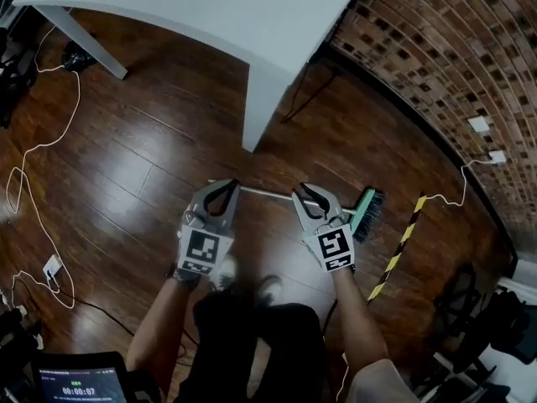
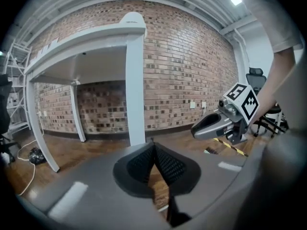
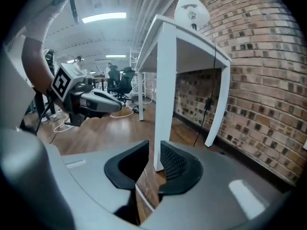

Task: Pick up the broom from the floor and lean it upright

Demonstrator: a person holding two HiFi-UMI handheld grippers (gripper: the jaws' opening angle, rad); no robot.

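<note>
My left claw (image 1: pixel 227 185) is clenched on nothing and my right claw (image 1: pixel 304 194) stands slightly parted and empty, both above the broom (image 1: pixel 270 194) lying on the floor (image 1: pixel 126 166).

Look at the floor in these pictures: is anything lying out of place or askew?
Yes. The broom lies flat on the wooden floor near the white table, not upright. A loose white cable also trails across the floor.
</note>
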